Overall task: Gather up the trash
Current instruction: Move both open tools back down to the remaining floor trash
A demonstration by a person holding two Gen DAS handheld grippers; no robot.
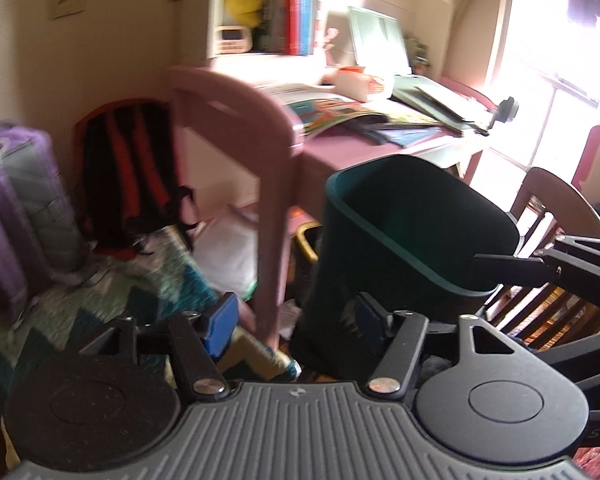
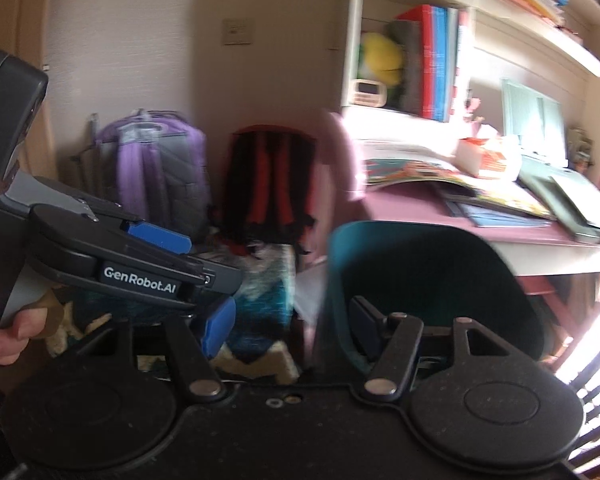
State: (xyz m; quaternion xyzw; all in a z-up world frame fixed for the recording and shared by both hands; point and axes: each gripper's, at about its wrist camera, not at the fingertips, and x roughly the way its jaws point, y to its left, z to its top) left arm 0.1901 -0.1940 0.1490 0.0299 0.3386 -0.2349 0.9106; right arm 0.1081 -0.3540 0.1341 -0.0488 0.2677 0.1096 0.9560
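Bin (image 1: 412, 240) sitting centre-right of the left wrist frame, right in front of the desk (image 1: 340, 152). Chair (image 1: 240, 120) just left of the bin, tucked against the desk edge. Books and papers (image 1: 360, 116) spread over the desktop, shelf unit (image 1: 268, 8) standing behind them at top centre. Two backpacks (image 2: 268, 184) side by side against the wall, left of the chair in the right wrist frame. Blanket (image 1: 140, 292) piled in front of those packs, lower left. Second chair (image 1: 548, 216) peeking out behind the bin at far right.
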